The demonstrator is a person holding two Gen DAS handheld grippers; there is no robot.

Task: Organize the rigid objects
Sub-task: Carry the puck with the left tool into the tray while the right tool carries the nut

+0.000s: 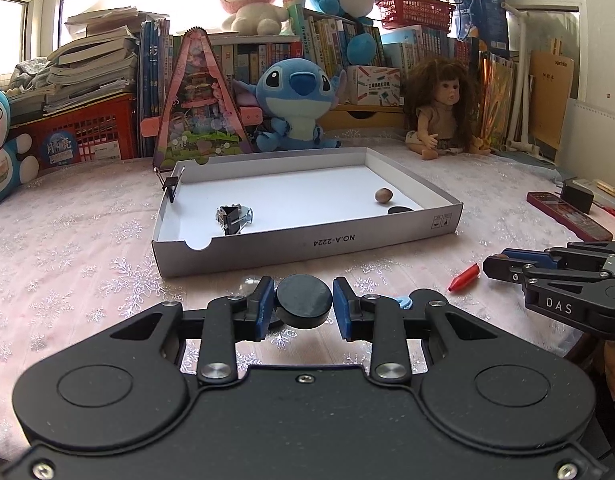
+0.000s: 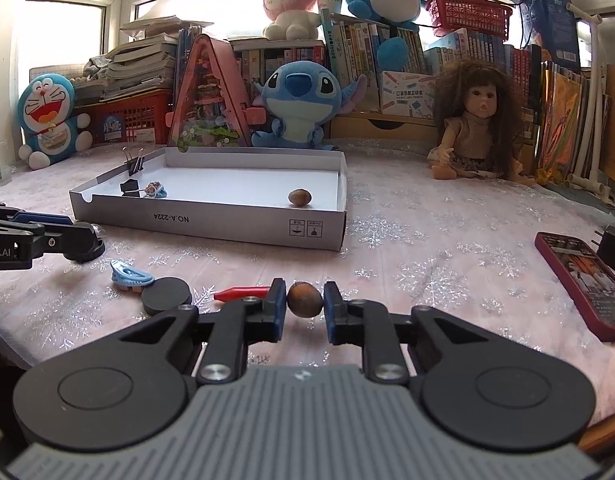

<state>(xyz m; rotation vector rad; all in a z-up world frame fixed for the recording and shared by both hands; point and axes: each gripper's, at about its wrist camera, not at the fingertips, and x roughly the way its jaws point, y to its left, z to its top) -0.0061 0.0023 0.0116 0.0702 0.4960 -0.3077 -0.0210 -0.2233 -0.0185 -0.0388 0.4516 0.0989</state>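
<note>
The left gripper (image 1: 303, 307) has its blue rubber pads clamped on a flat, matte black round disc (image 1: 304, 300), holding it just short of the near wall of the shallow white cardboard box lid (image 1: 307, 246). Over on the right, the right gripper (image 2: 305, 305) is pinched tight on a smooth brown oval nut (image 2: 304, 299), pads pressing both sides. Inside the lid: a second brown nut (image 1: 384, 195) at the far right, a black metal binder clip (image 1: 232, 220) with wire handles at the near left, and another binder clip (image 1: 172, 188) clipped upright on the left wall. Loose on the pink tablecloth (image 2: 427, 264) with glittery silver snowflakes lie a second black disc (image 2: 166, 295), a red crayon-shaped piece (image 2: 239, 293) and a pale blue plastic clip (image 2: 129, 276). At the far edge are plush toys, a long-haired doll (image 2: 477, 120) and packed bookshelves under bright windows.
</note>
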